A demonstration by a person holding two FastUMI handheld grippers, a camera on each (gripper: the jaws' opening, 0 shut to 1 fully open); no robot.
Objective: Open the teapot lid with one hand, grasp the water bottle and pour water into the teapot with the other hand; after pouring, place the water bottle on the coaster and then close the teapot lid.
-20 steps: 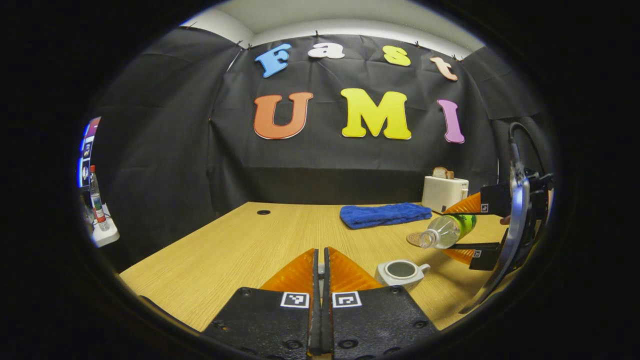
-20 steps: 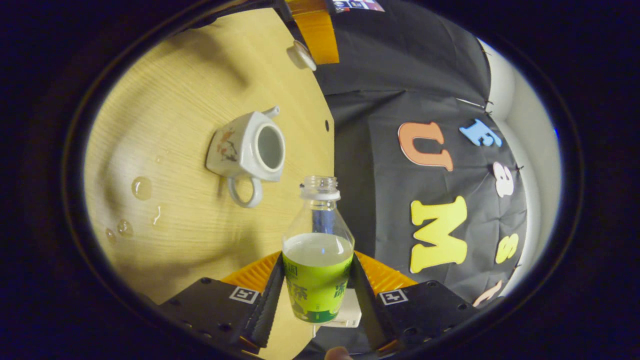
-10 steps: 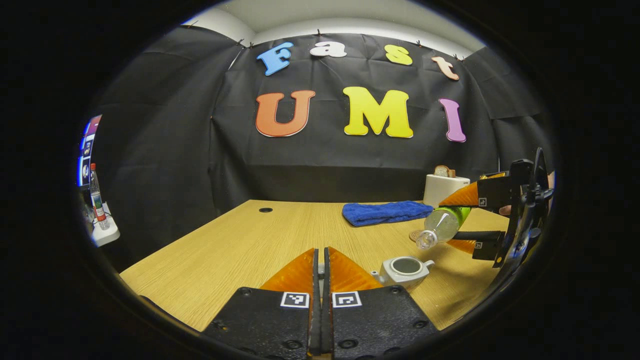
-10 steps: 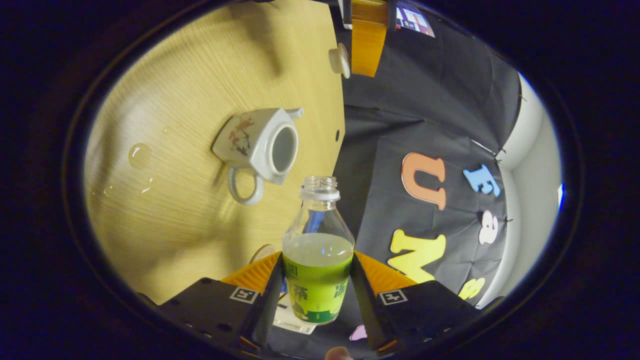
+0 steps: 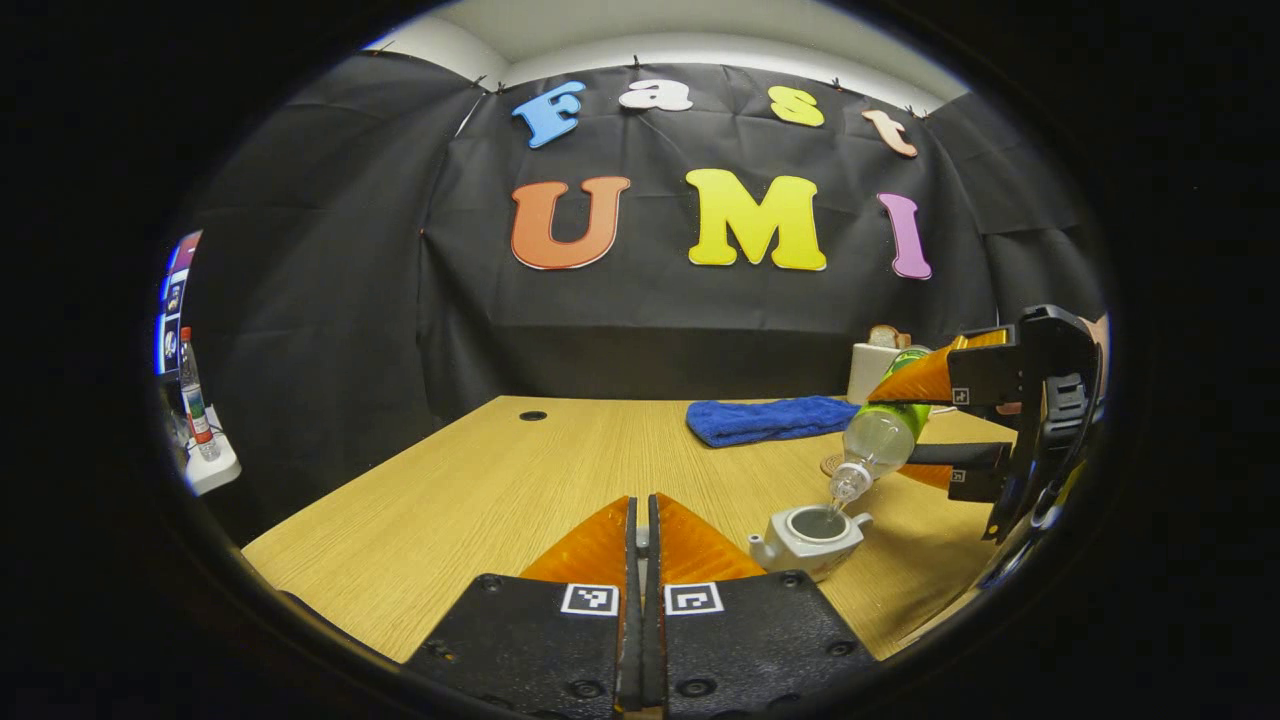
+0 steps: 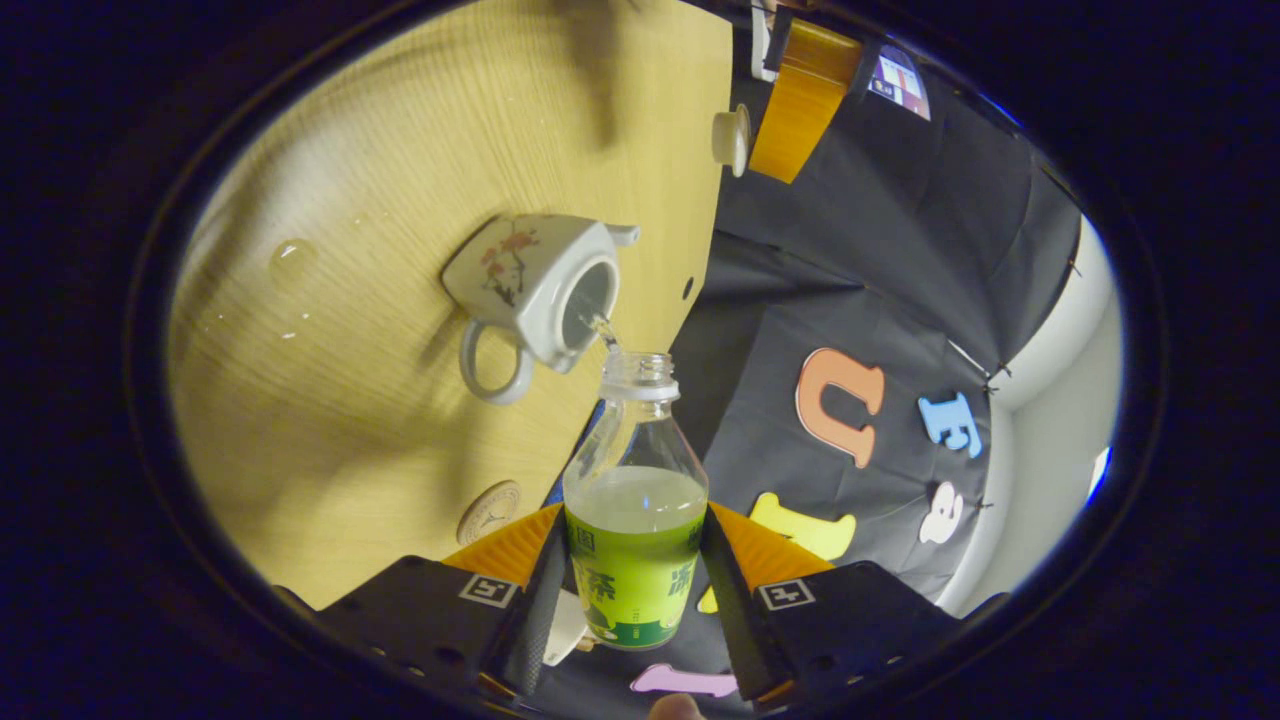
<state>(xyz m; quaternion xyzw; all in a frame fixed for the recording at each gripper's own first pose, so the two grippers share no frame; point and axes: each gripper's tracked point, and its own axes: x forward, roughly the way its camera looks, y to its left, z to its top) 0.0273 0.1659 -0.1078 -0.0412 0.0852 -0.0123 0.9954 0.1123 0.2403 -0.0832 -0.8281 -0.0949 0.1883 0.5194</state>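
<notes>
Pouring | my right gripper [image 6: 632,590] is clamping the bottle [image 6: 634,520], tipping water into the open teapot [image 6: 535,285] on the table [image 5: 480,480] | my left gripper [image 5: 643,560] is pinching the lid [image 6: 731,139] | coaster [image 6: 489,512], lid closing left.

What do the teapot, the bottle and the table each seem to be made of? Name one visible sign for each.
Teapot: probably glazed ceramic; glossy white body with a painted flower sprig.
Bottle: likely clear plastic; see-through wall showing the water level, with a green wrap label.
Table: wood or wood-look laminate, which one is unclear; pale straight grain lines, matte sheen.
</notes>
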